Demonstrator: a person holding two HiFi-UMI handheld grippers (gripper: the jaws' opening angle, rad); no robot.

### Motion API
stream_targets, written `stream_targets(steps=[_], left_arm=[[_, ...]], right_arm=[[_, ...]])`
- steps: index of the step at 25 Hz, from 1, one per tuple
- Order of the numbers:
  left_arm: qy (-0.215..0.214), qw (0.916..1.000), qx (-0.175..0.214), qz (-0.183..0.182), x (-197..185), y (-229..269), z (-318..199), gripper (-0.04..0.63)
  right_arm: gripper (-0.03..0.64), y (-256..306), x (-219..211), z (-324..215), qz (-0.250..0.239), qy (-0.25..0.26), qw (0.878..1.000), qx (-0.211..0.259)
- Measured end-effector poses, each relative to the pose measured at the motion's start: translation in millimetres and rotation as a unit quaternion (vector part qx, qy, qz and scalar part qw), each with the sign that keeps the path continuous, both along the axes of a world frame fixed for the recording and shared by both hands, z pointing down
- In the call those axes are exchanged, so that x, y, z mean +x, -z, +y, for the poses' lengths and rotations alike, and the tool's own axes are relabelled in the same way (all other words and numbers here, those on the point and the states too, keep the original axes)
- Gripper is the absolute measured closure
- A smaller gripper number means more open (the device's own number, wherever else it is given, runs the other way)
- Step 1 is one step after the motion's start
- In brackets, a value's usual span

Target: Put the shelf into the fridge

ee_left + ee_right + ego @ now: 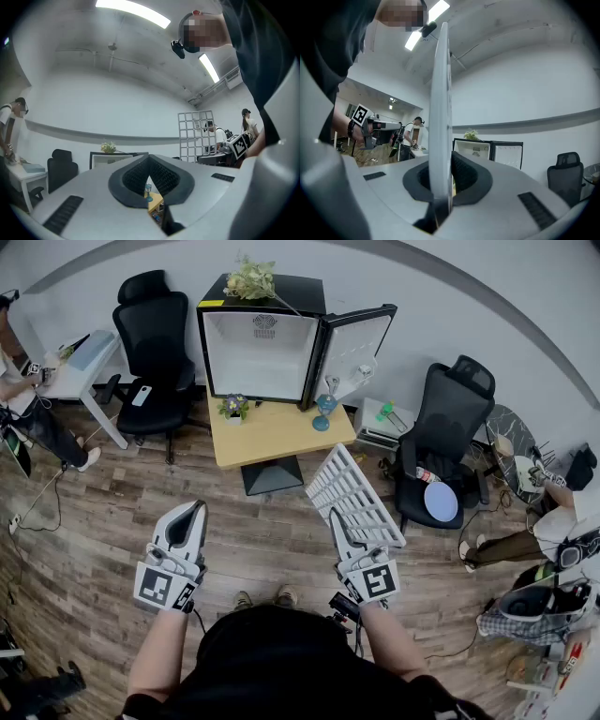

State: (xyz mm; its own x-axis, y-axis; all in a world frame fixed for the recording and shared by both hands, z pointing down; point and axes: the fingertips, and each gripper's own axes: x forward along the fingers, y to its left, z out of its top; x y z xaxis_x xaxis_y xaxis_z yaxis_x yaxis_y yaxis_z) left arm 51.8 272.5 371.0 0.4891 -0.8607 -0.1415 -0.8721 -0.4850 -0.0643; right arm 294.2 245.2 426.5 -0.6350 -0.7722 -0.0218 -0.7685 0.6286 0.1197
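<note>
Two grippers: left gripper (194, 512) jaws pressed together, empty; right gripper (337, 521) pinching one white wire shelf (352, 486), held over wood floor (112, 521). Beyond: one table (272, 435), one open fridge (258, 348) on it, two black chairs (155, 334).

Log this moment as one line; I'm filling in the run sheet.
right tongs: shut on shelf | left tongs: shut, empty | fridge: door open | shelf: held upright, not yet in fridge
</note>
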Motion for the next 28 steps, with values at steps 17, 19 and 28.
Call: stream_targets(steps=[17, 19, 28], left_arm=[[0.025, 0.9997, -0.004, -0.007, 19, -3, 1, 0.577], [0.029, 0.9995, -0.008, -0.011, 25, -4, 0, 0.577], [0.048, 0.9979, -0.022, -0.037, 48, -8, 0, 0.577]], right_arm=[[0.574, -4, 12, -6, -0.033, 0.034, 0.999, 0.002], [0.574, -6, 16, -8, -0.036, 0.04, 0.999, 0.003], [0.574, -24, 28, -13, -0.053, 0.074, 0.996, -0.006]])
